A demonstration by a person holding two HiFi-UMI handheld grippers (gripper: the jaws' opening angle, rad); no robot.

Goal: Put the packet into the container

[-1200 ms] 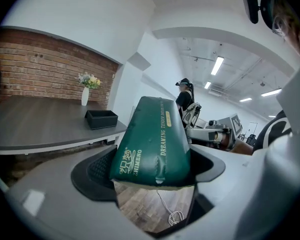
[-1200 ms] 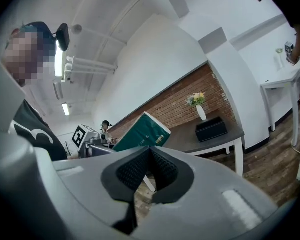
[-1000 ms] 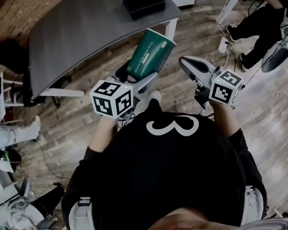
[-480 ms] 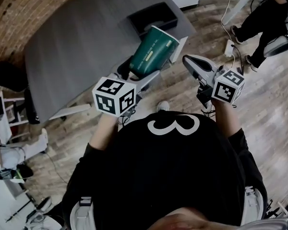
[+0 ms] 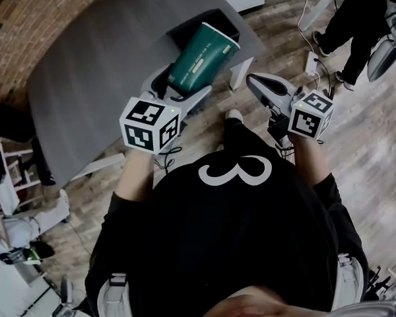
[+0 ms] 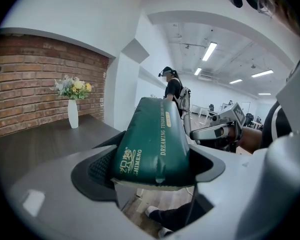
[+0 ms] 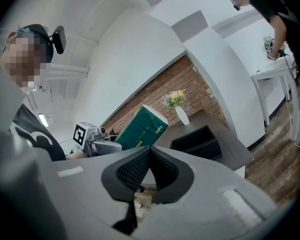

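Left tongs (image 6: 151, 168) clamp the green packet (image 6: 151, 136) at its bottom end, aloft near the container (image 7: 197, 142) on the bench (image 5: 92, 65). Right tongs (image 7: 149, 170) are closed, empty. Packet looks light and soft (film probably slippery); grip the bottom end.

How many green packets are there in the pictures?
1. The green packet is clamped in the left gripper, raised above the grey table's edge near the black container. No other shows, though part of the container's inside is hidden.
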